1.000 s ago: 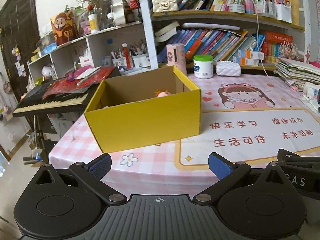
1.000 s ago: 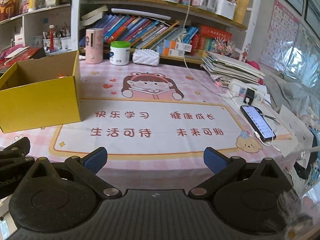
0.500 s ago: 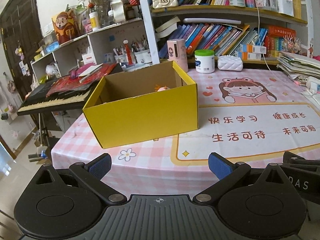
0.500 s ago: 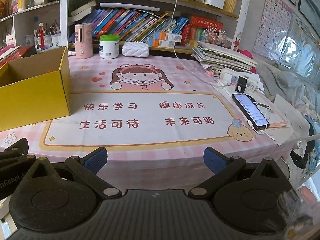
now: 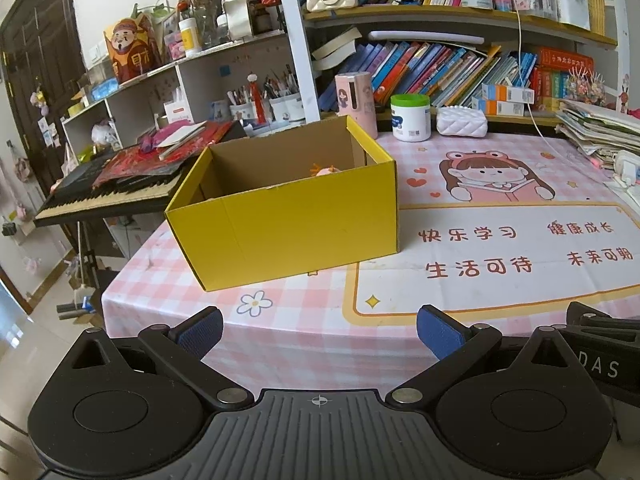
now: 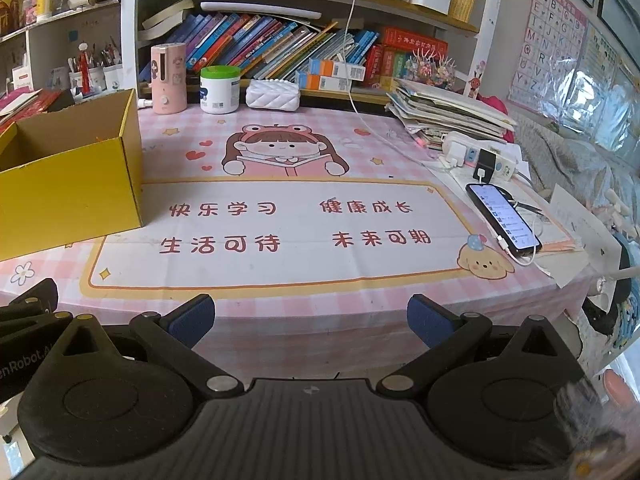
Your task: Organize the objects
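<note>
Now both tools sit farther back from the table edge than a second ago. Left gripper (image 5: 319, 332) spread wide, empty; right gripper (image 6: 310, 318) likewise. Yellow box (image 5: 288, 220) stands at the table's left corner on the pink cloth (image 6: 280, 152), with a small pink toy (image 5: 326, 170) peeking inside. Nothing loose on the mat; sorting looks finished or paused.

one yellow box (image 5: 288, 228), one phone (image 6: 503, 216), one white jar (image 6: 219, 90)
</note>
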### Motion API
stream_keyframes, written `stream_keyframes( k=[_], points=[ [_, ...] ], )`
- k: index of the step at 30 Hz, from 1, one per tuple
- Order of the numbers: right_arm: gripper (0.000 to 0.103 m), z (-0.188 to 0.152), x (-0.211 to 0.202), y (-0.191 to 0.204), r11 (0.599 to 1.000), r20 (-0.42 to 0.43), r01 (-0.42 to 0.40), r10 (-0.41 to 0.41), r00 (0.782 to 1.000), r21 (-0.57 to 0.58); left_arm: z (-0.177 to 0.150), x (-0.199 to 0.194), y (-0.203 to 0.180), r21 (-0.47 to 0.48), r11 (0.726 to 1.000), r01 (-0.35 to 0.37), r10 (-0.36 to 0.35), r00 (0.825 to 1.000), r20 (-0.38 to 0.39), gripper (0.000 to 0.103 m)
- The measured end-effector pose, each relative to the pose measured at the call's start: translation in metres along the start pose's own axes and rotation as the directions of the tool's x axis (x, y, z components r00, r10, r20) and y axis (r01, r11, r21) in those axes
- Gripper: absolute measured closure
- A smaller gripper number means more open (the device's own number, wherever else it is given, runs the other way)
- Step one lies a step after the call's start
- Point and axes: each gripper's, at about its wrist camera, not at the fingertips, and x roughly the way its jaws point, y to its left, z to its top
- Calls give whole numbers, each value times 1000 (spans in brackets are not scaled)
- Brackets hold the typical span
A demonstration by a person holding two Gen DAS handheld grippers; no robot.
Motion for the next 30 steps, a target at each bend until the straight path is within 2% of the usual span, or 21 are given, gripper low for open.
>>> stream_keyframes(
  k=[30],
  points=[
    [0, 7, 13, 7, 1000, -23, -4, 4, 1000, -10, 6, 16, 5, -30, 999, 26, -27, 999, -22, 0]
  ],
)
